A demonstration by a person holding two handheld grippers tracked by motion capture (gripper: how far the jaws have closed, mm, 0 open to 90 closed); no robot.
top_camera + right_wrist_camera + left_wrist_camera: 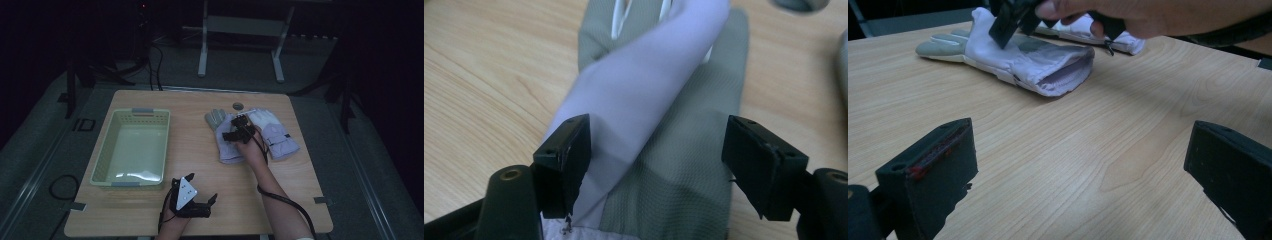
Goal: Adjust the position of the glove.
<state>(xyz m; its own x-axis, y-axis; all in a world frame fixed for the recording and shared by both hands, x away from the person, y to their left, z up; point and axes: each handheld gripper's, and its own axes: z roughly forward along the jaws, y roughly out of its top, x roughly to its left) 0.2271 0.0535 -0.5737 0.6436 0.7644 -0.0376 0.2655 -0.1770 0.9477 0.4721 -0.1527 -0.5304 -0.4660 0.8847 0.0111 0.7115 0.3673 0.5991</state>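
Note:
Two lilac-and-grey gloves lie at the back right of the wooden table. The left glove [225,142] [1018,60] lies with its open cuff toward me, and the other glove [277,135] [1128,42] rests beside it. My right gripper [239,131] [656,150] hangs low over the left glove, open, its jaws astride a raised lilac fold [644,95] and the grey mesh palm [684,165]. The fold runs close by the left pad; the right pad stands apart from the cloth. My left gripper [202,186] [1080,155] rests open near the table's front edge, with nothing between its jaws.
A pale green plastic basket [100,165] stands empty on the left side of the table. A small round grey object [238,105] sits near the back edge, beyond the gloves. Bare wood [1088,145] stretches between my left gripper and the gloves.

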